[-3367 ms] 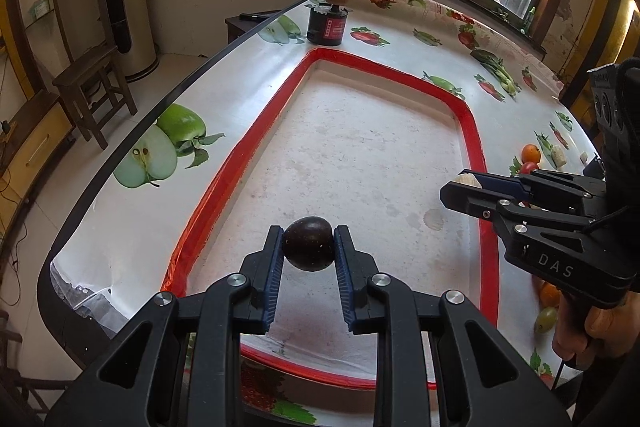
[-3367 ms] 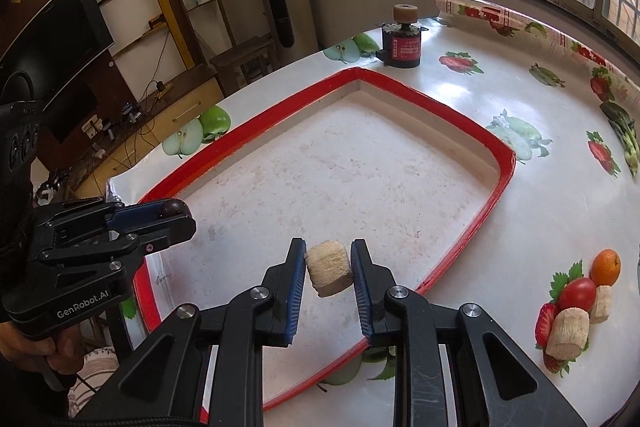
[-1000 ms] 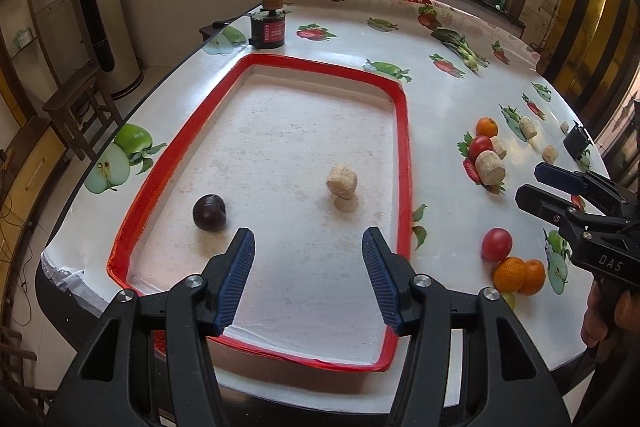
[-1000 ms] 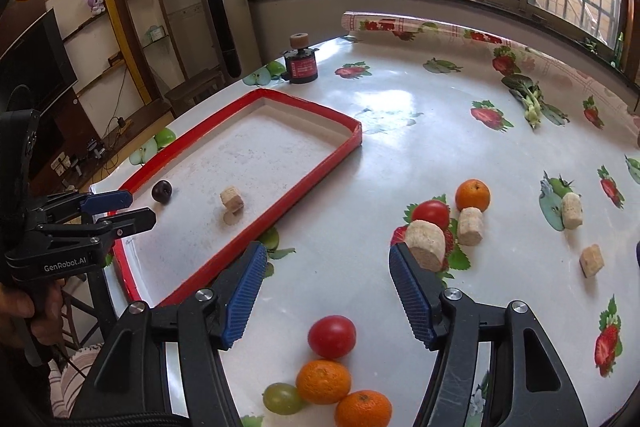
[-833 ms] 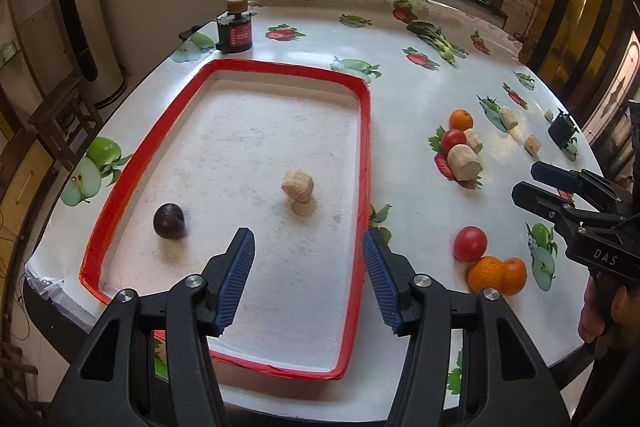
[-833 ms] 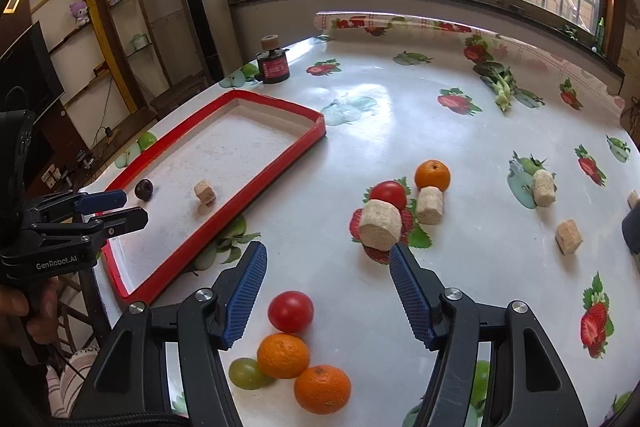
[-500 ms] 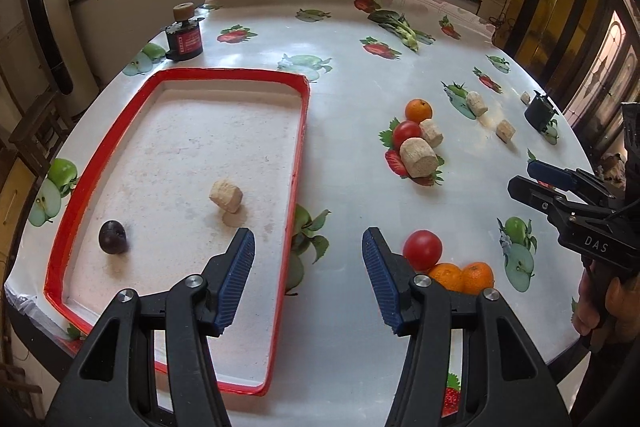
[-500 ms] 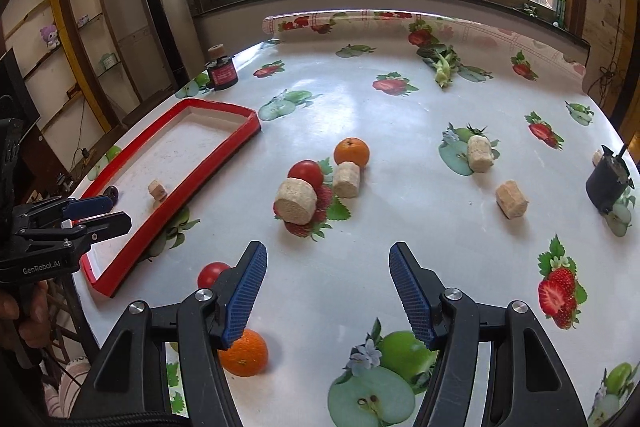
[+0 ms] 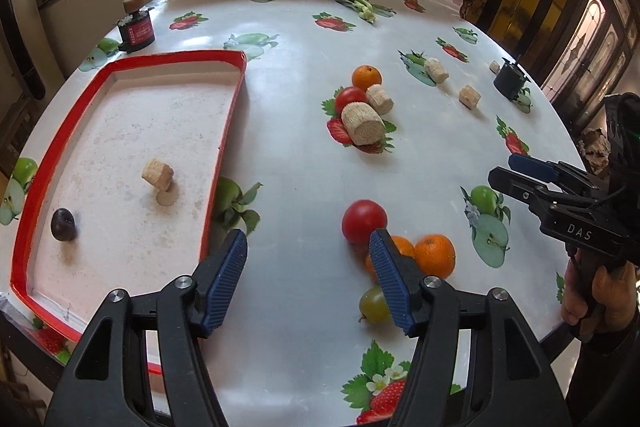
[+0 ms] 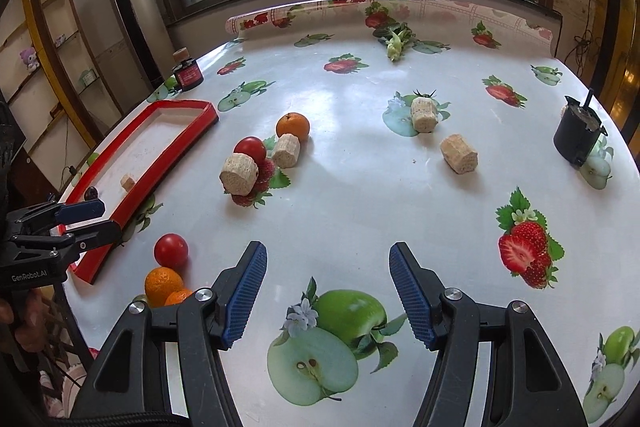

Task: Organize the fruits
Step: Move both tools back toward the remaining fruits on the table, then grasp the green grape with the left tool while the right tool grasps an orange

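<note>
- Left hand-held gripper (image 9: 308, 277): hanging over the counter (image 9: 288, 39) just outside the tray's right rim, its jaws having just been opening wider, nothing between the pads
- Right hand-held gripper (image 10: 328, 293): hovering over the near right part of the counter above a printed apple, jaws standing about half apart and gripping nothing
- Red-rimmed tray (image 9: 230, 115): lying along the counter's left edge, already carrying a dark plum (image 9: 63, 224) near its near-left corner and a cork-like chunk (image 9: 157, 174) toward its right rim
- Near cluster: red tomato (image 9: 364, 221), two oranges (image 9: 435, 255) and a green grape (image 9: 374, 305) sitting close to the counter's near edge, partly behind the left gripper's right finger
- Middle cluster: second tomato (image 9: 351, 99), orange (image 9: 366, 76) and two cork-like chunks (image 9: 364, 125) lying touching or almost touching, toward the counter's centre
- Step judged in hand: reaching for the next piece, the near tomato looking closest for the left gripper
- Handling advice: bringing the pads down either side of the tomato's widest part; closing gently, since round fruit is likely rolling off toward the near edge; keeping the right finger from nudging the oranges
</note>
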